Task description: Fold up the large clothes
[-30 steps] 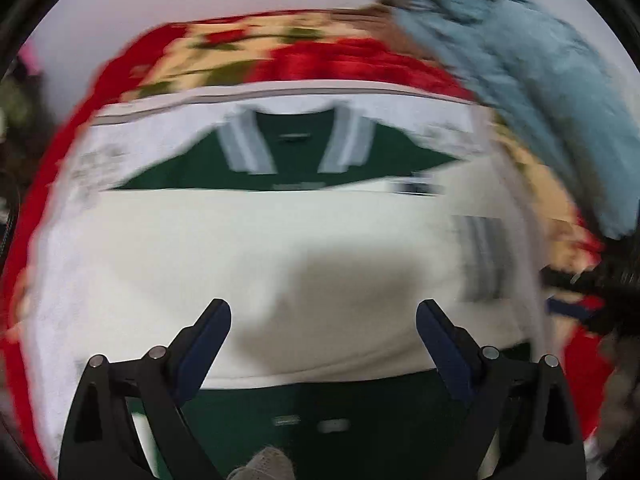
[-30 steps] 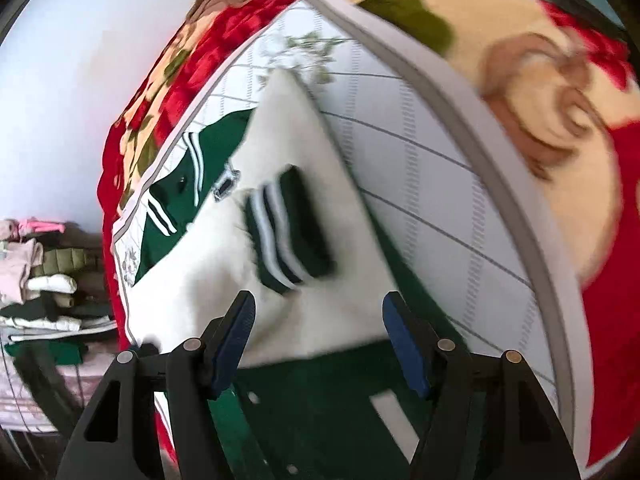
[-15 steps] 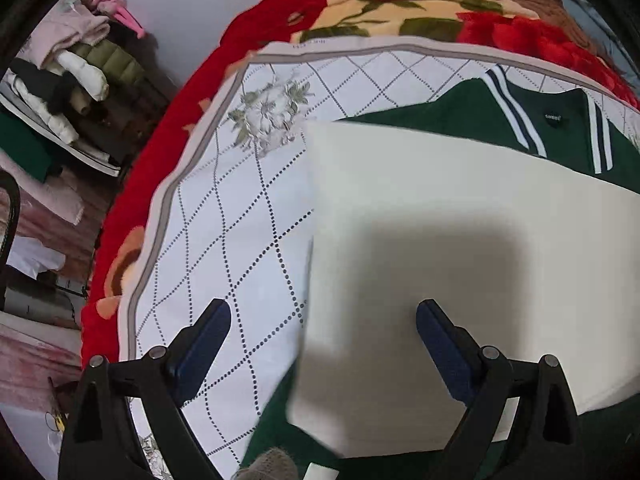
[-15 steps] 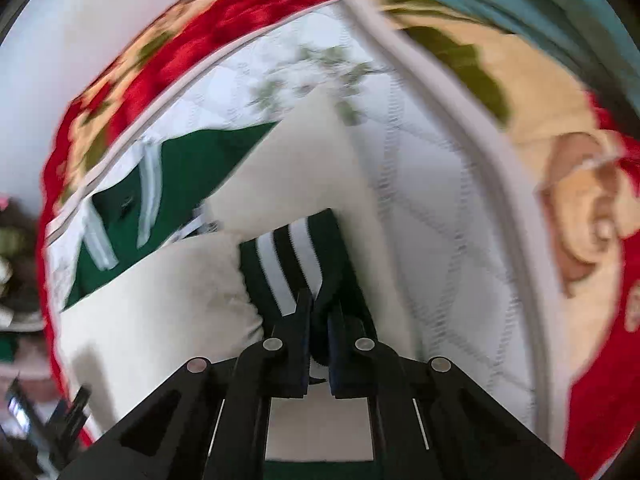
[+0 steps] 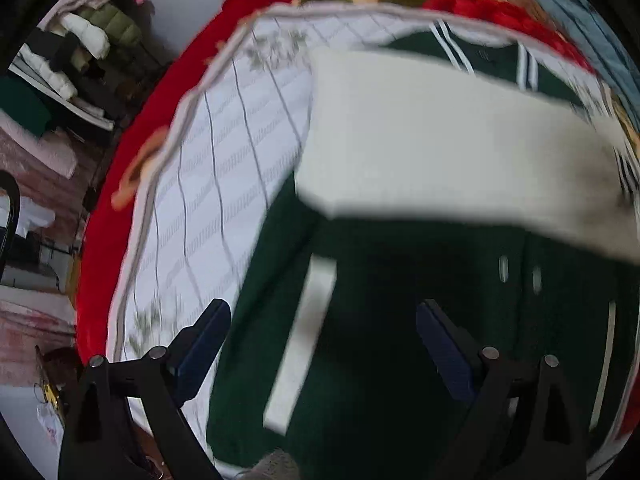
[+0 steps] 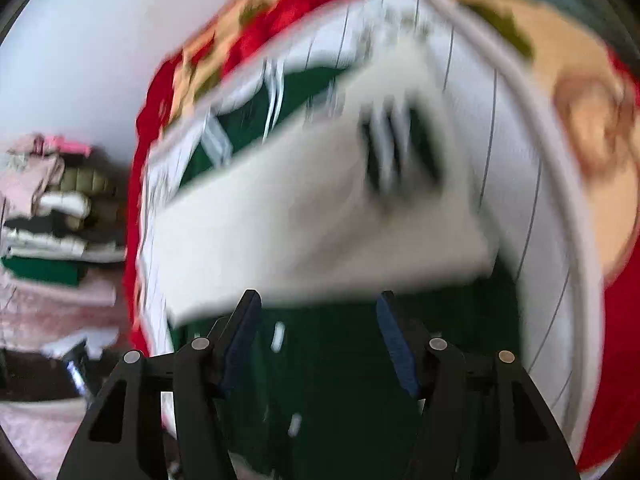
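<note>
The green jacket (image 5: 380, 320) with cream sleeves lies flat on a white quilted cover (image 5: 208, 184), which is spread over a red floral blanket (image 5: 132, 152) on the bed. Both cream sleeves (image 5: 440, 140) are folded across the chest, forming a pale band over the dark green body, and the striped collar (image 5: 480, 60) points toward the far edge of the bed. In the right wrist view, the green-and-white striped cuff (image 6: 400, 152) of 1 sleeve rests on top of the cream band, though the picture is blurred. The left gripper (image 5: 324, 344) hovers above the lower green part of the jacket, near its left edge, with its jaws spread wide and nothing between them. The right gripper (image 6: 318, 340) hangs over the green front just below the folded sleeves, its jaws also apart and empty. A cream strip (image 5: 304, 340) runs down the green fabric between the left gripper's fingers. To the left of the bed, a pile of clothes (image 5: 72, 56) is stacked against the wall.
</note>
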A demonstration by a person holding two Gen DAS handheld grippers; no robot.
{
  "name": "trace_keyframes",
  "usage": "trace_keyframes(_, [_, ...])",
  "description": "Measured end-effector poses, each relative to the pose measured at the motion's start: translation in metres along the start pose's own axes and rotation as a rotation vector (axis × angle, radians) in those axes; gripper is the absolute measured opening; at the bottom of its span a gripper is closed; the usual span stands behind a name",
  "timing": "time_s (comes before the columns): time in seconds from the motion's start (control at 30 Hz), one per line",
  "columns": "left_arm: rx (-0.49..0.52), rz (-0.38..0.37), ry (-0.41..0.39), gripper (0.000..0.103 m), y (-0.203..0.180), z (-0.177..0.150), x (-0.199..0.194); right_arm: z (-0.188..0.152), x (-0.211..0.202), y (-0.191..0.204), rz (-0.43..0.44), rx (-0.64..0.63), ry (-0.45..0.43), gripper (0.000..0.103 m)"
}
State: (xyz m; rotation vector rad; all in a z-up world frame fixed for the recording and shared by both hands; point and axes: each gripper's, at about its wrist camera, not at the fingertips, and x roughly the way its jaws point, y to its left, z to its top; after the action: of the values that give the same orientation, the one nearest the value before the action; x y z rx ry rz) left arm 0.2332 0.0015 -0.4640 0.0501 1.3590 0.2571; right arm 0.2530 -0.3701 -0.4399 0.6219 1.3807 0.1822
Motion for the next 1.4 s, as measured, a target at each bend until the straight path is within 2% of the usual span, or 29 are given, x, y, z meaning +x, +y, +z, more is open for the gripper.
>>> trace_keyframes(0.13, [0.088, -0.005, 0.095, 0.095, -0.012, -0.061, 0.017, -0.082, 0.051, 0.02, -0.044, 0.022, 0.208, 0.062])
trace_keyframes(0.2, [0.132, 0.025, 0.127, 0.095, -0.017, -0.092, 0.03, -0.132, 0.084, 0.026, -0.066, 0.053, 0.311, 0.062])
trace_keyframes(0.3, [0.169, 0.024, 0.176, 0.095, -0.021, -0.125, 0.05, -0.18, 0.123, 0.04, -0.1, 0.079, 0.382, 0.062])
trace_keyframes(0.37, [0.169, 0.014, 0.139, 0.095, -0.02, -0.131, 0.052, -0.195, 0.143, 0.053, -0.181, 0.023, 0.378, 0.062])
trace_keyframes(0.4, [0.173, 0.013, 0.141, 0.095, -0.02, -0.13, 0.054, -0.201, 0.152, 0.061, -0.263, -0.038, 0.357, 0.062])
trace_keyframes(0.43, [0.172, 0.011, 0.144, 0.095, -0.02, -0.13, 0.055, -0.205, 0.159, 0.066, -0.319, -0.059, 0.333, 0.056])
trace_keyframes(0.47, [0.17, 0.009, 0.147, 0.095, -0.021, -0.128, 0.056, -0.208, 0.16, 0.069, -0.355, -0.054, 0.313, 0.046])
trace_keyframes(0.5, [0.165, 0.004, 0.146, 0.095, -0.02, -0.127, 0.057, -0.21, 0.16, 0.071, -0.435, -0.033, 0.281, 0.023])
trace_keyframes(0.53, [0.16, -0.001, 0.144, 0.095, -0.02, -0.128, 0.058, -0.209, 0.159, 0.07, -0.446, -0.008, 0.267, 0.01])
trace_keyframes(0.57, [0.155, -0.009, 0.137, 0.095, -0.018, -0.128, 0.058, -0.208, 0.157, 0.068, -0.435, 0.064, 0.249, 0.01])
trace_keyframes(0.63, [0.146, -0.026, 0.125, 0.095, -0.016, -0.13, 0.057, -0.208, 0.15, 0.069, -0.393, 0.129, 0.234, 0.009])
trace_keyframes(0.77, [0.128, -0.057, 0.125, 0.095, -0.011, -0.129, 0.061, -0.216, 0.143, 0.106, -0.319, 0.037, 0.222, 0.009])
trace_keyframes(0.83, [0.119, -0.071, 0.132, 0.095, -0.009, -0.127, 0.062, -0.217, 0.151, 0.125, -0.318, -0.042, 0.238, 0.01])
trace_keyframes(0.87, [0.113, -0.083, 0.14, 0.095, -0.005, -0.125, 0.062, -0.218, 0.155, 0.126, -0.326, -0.066, 0.259, 0.01])
trace_keyframes(0.9, [0.104, -0.099, 0.149, 0.095, 0.001, -0.12, 0.061, -0.216, 0.161, 0.123, -0.31, -0.057, 0.284, 0.015])
trace_keyframes(1.0, [0.074, -0.124, 0.129, 0.095, 0.024, -0.103, 0.045, -0.205, 0.155, 0.109, -0.181, 0.038, 0.334, 0.023])
trace_keyframes(1.03, [0.06, -0.101, 0.091, 0.095, 0.035, -0.089, 0.038, -0.201, 0.145, 0.105, -0.144, 0.056, 0.327, 0.036])
trace_keyframes(1.07, [0.053, -0.075, 0.062, 0.095, 0.042, -0.079, 0.035, -0.198, 0.137, 0.103, -0.136, 0.06, 0.315, 0.044])
trace_keyframes(1.1, [0.044, -0.033, 0.025, 0.095, 0.052, -0.061, 0.034, -0.191, 0.124, 0.101, -0.133, 0.061, 0.282, 0.057])
trace_keyframes(1.23, [0.015, 0.115, -0.077, 0.095, 0.07, 0.007, 0.056, -0.169, 0.092, 0.084, -0.168, 0.084, 0.187, 0.06])
trace_keyframes(1.3, [0.043, 0.172, -0.098, 0.095, 0.072, 0.037, 0.078, -0.16, 0.087, 0.07, -0.176, 0.122, 0.157, 0.06])
trace_keyframes(1.4, [0.143, 0.28, -0.11, 0.095, 0.055, 0.076, 0.117, -0.13, 0.081, 0.049, -0.168, 0.183, 0.114, 0.06])
